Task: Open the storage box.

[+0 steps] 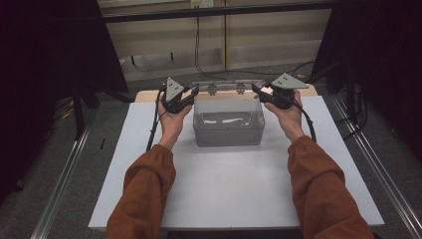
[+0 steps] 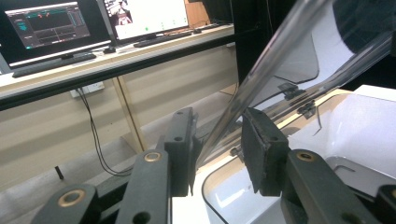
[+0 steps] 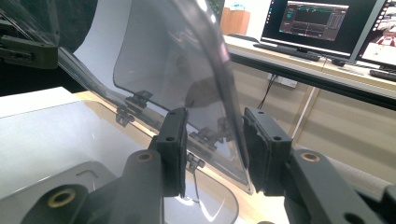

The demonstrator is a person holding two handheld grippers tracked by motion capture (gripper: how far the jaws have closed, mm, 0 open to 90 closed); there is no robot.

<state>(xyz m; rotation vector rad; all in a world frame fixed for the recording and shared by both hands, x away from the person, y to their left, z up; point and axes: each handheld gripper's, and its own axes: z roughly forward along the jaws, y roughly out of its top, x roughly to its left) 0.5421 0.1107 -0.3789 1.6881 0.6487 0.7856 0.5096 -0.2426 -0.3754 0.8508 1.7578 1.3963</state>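
Note:
A clear plastic box (image 1: 229,130) stands at the far middle of the white board (image 1: 224,189). Its hinged clear lid (image 1: 226,84) is swung up at the back. My left gripper (image 1: 195,91) is at the lid's left end and my right gripper (image 1: 256,89) is at its right end. In the left gripper view the lid's edge (image 2: 261,70) runs between the jaws of the left gripper (image 2: 217,144), close to the left pad, with a gap to the right pad. In the right gripper view the lid's edge (image 3: 224,84) lies against the right pad of the right gripper (image 3: 215,144), well clear of the left pad.
Small hinges (image 3: 133,100) join the lid to the box's back rim. A wooden tabletop strip (image 1: 149,94) shows behind the board. Beyond it a desk carries monitors (image 2: 46,25) and keyboards (image 3: 289,51). Cables hang down the wall (image 1: 197,45). Metal rails (image 1: 64,184) flank the table.

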